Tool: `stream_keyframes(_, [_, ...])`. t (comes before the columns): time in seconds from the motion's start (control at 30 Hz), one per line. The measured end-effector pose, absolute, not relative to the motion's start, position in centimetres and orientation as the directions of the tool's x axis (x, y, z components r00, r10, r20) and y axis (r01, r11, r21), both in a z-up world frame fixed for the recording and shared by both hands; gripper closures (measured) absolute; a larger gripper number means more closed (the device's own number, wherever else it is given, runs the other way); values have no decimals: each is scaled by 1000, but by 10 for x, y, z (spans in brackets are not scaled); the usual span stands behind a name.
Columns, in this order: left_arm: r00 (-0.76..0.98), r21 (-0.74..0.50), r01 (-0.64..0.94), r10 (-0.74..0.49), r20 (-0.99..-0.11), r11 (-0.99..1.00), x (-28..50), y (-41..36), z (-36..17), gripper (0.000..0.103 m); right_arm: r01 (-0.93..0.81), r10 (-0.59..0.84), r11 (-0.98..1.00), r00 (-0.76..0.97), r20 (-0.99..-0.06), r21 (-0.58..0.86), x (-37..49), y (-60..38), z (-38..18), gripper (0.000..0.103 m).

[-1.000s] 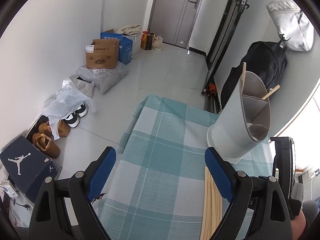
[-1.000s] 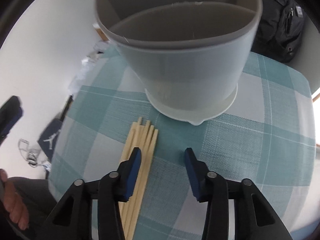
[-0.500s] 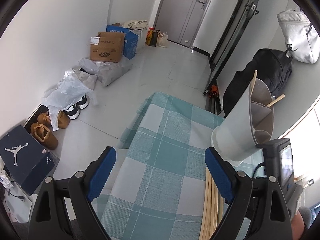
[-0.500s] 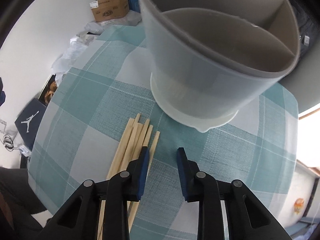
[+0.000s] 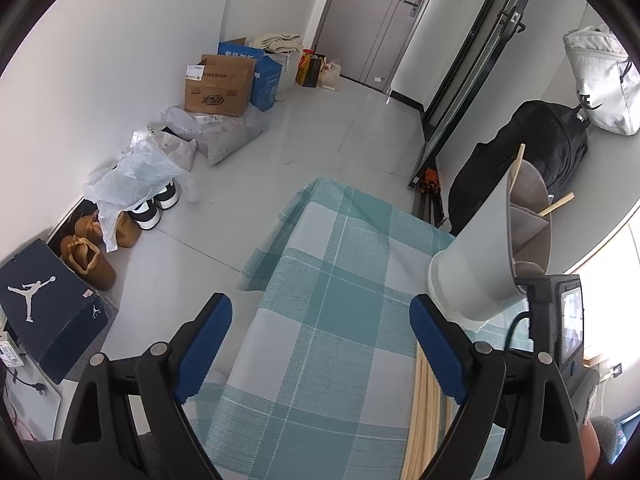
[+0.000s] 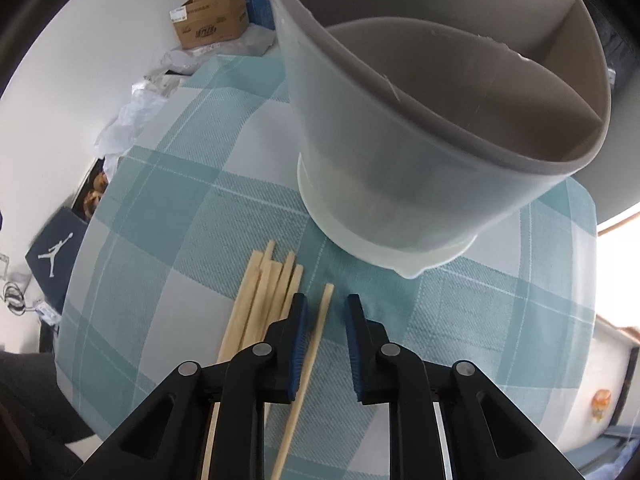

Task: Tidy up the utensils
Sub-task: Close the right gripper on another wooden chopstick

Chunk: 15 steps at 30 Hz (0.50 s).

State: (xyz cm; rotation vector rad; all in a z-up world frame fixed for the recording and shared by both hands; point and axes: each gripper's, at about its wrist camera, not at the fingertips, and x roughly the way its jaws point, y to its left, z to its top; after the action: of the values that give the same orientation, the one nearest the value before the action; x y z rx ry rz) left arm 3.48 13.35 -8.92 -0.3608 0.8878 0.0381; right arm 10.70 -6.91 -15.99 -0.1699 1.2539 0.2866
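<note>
A teal checked tablecloth (image 5: pixel 340 320) covers the table; above it the left gripper (image 5: pixel 320 344) hangs wide open and empty, the grey divided holder (image 5: pixel 492 256) at its right. In the right wrist view, the right gripper (image 6: pixel 326 312) has just been closing around one chopstick (image 6: pixel 316 340) split from the bundle (image 6: pixel 260 300), a gap remaining beside its right pad.

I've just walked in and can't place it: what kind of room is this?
Probably a lived-in home entryway: shoes and a cardboard box along the wall near a door, plus a checked tablecloth with chopsticks.
</note>
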Motion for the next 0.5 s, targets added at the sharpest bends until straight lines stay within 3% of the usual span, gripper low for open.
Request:
stream_keyframes(0.1, [613, -283, -183, -116, -782, 942, 37, 132, -95, 15, -290, 171, 953, 288, -942, 85, 108, -76, -161, 100])
stream_keyframes(0.5, [432, -200, -1, -180, -884, 980, 42, 76, -128, 16, -196, 413, 911, 432, -802, 363, 99, -144, -118, 100])
